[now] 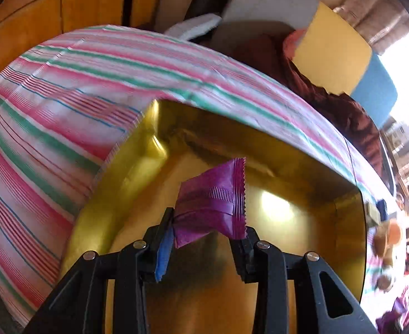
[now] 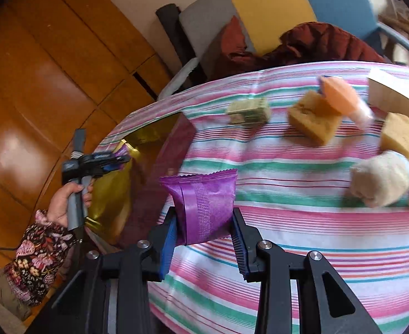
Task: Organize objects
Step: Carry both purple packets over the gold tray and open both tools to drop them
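My left gripper is shut on a purple snack packet and holds it over the inside of a gold-lined box. My right gripper is shut on a second purple snack packet above the striped tablecloth. In the right wrist view the gold box stands at the table's left edge, with the left gripper and its packet over it, held by a hand in a floral sleeve.
On the cloth to the right lie two yellow sponges, an orange-capped item, a small printed packet, a cardboard box and a plush toy. Chairs with a dark red cloth stand beyond the table.
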Demonstrator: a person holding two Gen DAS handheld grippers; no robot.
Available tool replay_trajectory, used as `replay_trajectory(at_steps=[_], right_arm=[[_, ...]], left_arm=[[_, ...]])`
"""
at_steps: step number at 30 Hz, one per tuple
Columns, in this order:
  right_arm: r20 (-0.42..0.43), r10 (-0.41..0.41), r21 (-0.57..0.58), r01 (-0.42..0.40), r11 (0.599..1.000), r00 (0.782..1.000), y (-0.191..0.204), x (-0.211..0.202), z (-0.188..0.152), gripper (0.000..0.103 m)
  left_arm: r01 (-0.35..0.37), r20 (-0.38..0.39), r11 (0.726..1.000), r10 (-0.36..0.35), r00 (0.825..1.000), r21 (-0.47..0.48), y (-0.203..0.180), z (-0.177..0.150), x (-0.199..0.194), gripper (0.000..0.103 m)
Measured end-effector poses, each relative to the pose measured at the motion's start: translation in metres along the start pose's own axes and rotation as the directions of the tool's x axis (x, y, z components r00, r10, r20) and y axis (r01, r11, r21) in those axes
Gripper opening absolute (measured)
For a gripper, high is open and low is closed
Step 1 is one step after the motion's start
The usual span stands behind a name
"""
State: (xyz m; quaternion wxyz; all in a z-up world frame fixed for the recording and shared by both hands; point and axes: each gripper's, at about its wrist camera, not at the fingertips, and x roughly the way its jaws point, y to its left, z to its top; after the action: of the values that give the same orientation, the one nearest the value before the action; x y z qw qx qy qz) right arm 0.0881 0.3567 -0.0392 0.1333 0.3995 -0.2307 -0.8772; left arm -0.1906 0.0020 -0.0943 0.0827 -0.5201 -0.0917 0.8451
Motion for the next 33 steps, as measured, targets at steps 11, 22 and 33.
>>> replay_trajectory(at_steps=[11,22,33], right_arm=[[-0.105,0.066,-0.135,-0.080,0.988,0.992,0.071,0.055,0.008,0.039],[-0.258,0.025,-0.149,-0.065,0.987,0.966,0.119,0.156,0.055,0.039],[-0.354,-0.094,-0.087,0.067,0.994,0.930,0.130,0.258,0.100,0.039]], left_arm=[[0.066,0.157,0.988,-0.044,0.987,-0.136,0.029,-0.012,-0.046,0.046],[0.124,0.264,0.968,-0.063,0.962,-0.220,0.028,-0.082,-0.090,0.046],[0.114,0.280,0.946,-0.026,0.960,-0.304,0.048,-0.099,-0.104,0.046]])
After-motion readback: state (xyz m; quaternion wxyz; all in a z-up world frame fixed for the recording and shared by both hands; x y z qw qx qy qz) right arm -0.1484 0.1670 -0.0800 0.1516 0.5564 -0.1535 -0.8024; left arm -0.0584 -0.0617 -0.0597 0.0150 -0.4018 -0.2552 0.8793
